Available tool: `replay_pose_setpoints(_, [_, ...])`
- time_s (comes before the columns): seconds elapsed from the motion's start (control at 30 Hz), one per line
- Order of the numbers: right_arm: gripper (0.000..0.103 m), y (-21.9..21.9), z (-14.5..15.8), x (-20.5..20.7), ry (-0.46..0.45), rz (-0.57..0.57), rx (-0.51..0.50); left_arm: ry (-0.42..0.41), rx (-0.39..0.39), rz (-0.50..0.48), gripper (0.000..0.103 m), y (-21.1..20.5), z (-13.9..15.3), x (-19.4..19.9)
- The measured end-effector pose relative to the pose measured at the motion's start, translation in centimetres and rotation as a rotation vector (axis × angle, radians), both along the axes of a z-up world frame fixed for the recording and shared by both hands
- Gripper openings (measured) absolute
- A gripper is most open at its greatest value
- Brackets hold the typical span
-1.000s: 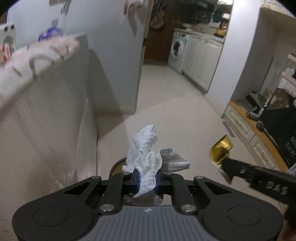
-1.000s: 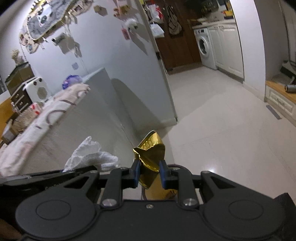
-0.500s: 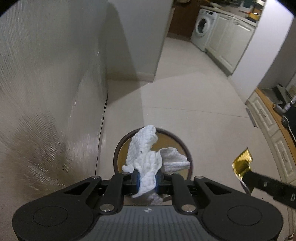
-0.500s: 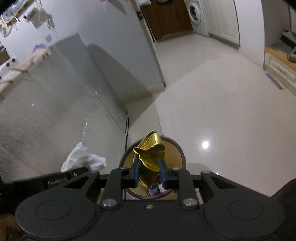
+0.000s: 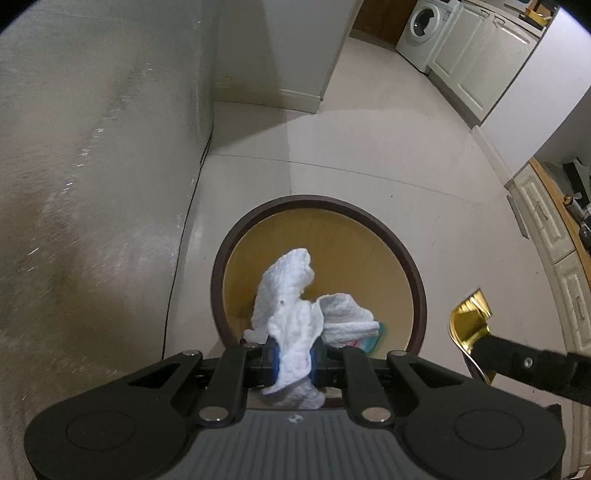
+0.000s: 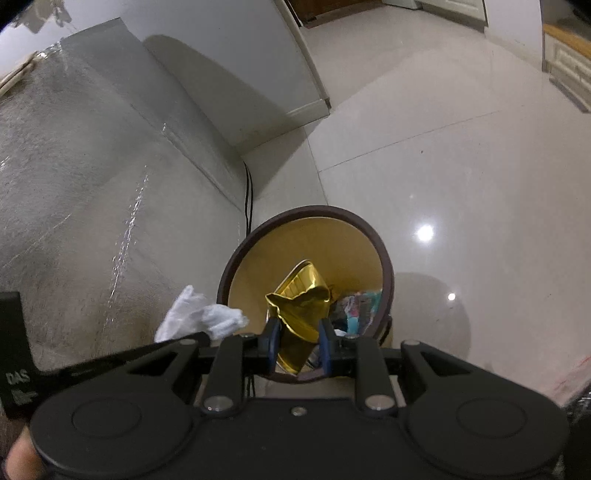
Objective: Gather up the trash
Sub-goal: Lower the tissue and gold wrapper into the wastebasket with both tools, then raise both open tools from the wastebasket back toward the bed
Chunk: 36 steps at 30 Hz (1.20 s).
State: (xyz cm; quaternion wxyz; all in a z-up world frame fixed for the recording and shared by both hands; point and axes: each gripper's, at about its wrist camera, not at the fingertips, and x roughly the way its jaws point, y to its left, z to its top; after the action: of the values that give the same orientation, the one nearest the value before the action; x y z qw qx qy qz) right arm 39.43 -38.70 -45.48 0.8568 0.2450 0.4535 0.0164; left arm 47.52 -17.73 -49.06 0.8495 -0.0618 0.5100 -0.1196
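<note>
My left gripper [image 5: 293,363] is shut on a crumpled white paper towel [image 5: 291,295], which sticks up over the mouth of a round bin [image 5: 317,201] with a dark brown rim and yellow inside. My right gripper [image 6: 297,341] is shut on a crushed gold foil tray [image 6: 299,308], held above the same bin [image 6: 303,213]. In the left wrist view the gold tray [image 5: 471,317] shows at the right, just outside the rim. In the right wrist view the towel [image 6: 201,315] shows at the left of the bin. Colourful trash [image 6: 354,304] lies at the bin's bottom.
A tall pale panel [image 5: 92,184] rises close on the left of the bin, with a black cable [image 6: 248,192] running down its edge. Glossy floor tiles [image 6: 461,166] spread to the right. A washing machine [image 5: 424,27] and white cabinets [image 5: 476,55] stand far back.
Both grippers have come down toward the floor with their loads. The bin, barely visible a second ago, now fills the middle of both views under the towel and the tray.
</note>
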Motion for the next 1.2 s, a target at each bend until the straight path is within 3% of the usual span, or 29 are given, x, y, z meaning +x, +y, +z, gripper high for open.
replay_pose_setpoints(0.27, [0.023, 0.3, -0.1, 3.6, -0.029, -0.015, 0.023, 0.001, 0.042, -0.027, 0.019, -1.4, -1.0, 1.3])
replay_pose_setpoints(0.3, [0.023, 0.3, 0.0, 4.0, -0.031, -0.014, 0.021, 0.003, 0.043, -0.025, 0.03, -1.5, -1.2, 1.4])
replay_pose_setpoints(0.33, [0.023, 0.3, 0.0, 4.3, -0.033, -0.012, 0.017, 0.011, 0.05, -0.022, 0.049, -1.4, -1.3, 1.5])
replay_pose_setpoints(0.4, [0.023, 0.5, 0.1, 5.1, -0.035, -0.004, 0.002, 0.009, 0.069, -0.023, 0.066, -1.3, -1.4, 1.4])
replay_pose_setpoints(0.67, [0.027, 1.1, -0.3, 7.9, -0.04, 0.02, 0.002, 0.039, 0.104, -0.039, 0.077, -1.1, -2.5, 1.0])
replay_pose_setpoints(0.7, [0.043, 1.0, -0.5, 8.1, -0.037, 0.008, 0.008, 0.042, 0.109, -0.04, 0.079, -1.1, -2.5, 0.9])
replay_pose_setpoints(0.77, [0.057, 1.0, -0.9, 8.2, -0.022, -0.002, 0.003, 0.048, 0.115, -0.043, 0.082, -1.0, -2.6, 0.7])
replay_pose_setpoints(1.03, [0.061, -0.2, -2.7, 6.2, 0.067, -0.013, -0.022, 0.066, 0.122, -0.064, 0.087, -1.3, -2.6, -0.5])
replay_pose_setpoints(1.2, [0.069, -0.6, -3.1, 5.1, 0.103, 0.008, -0.035, 0.066, 0.125, -0.069, 0.093, -1.5, -1.9, -1.2])
